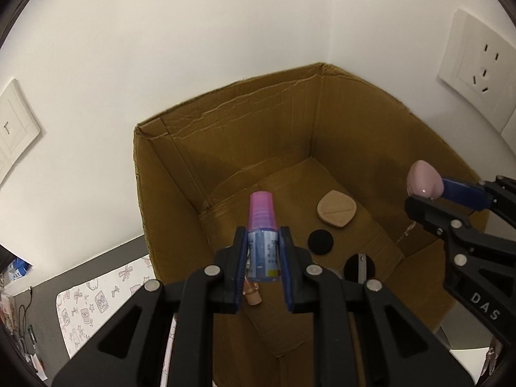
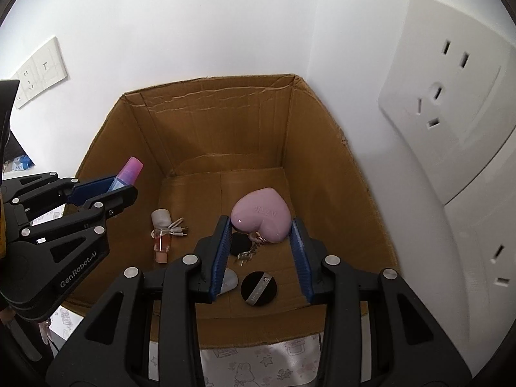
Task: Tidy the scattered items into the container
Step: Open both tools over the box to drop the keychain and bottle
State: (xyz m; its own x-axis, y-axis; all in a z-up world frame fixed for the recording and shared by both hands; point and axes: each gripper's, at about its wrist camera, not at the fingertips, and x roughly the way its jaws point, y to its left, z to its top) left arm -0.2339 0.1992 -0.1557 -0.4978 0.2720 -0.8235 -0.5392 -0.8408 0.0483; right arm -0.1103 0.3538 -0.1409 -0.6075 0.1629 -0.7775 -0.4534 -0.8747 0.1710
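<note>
I see the cardboard box (image 2: 225, 122) standing open in the wall corner, its near wall cut off behind my tools. Over its left side my left hand-held gripper (image 1: 262, 251) is clenched on a blue-labelled bottle with a pink cap (image 1: 262, 225); the label print is too blurred to read. Over the right side my right hand-held gripper (image 2: 262, 242) grasps a pink heart-shaped case (image 2: 261, 219) between its blue pads, a keychain (image 2: 250, 250) dangling beneath. On the box floor lie a tan puff (image 1: 336, 208) toward the far right corner, a black round pad (image 1: 320, 241), a black round compact (image 2: 259, 288), a small clear bottle (image 2: 162, 242) with a white cable (image 2: 177, 227) beside it near the left wall, and a pale object (image 2: 229, 279) half hidden behind my right tool's finger. A patterned mat (image 1: 96, 303) covers the bench outside.
</note>
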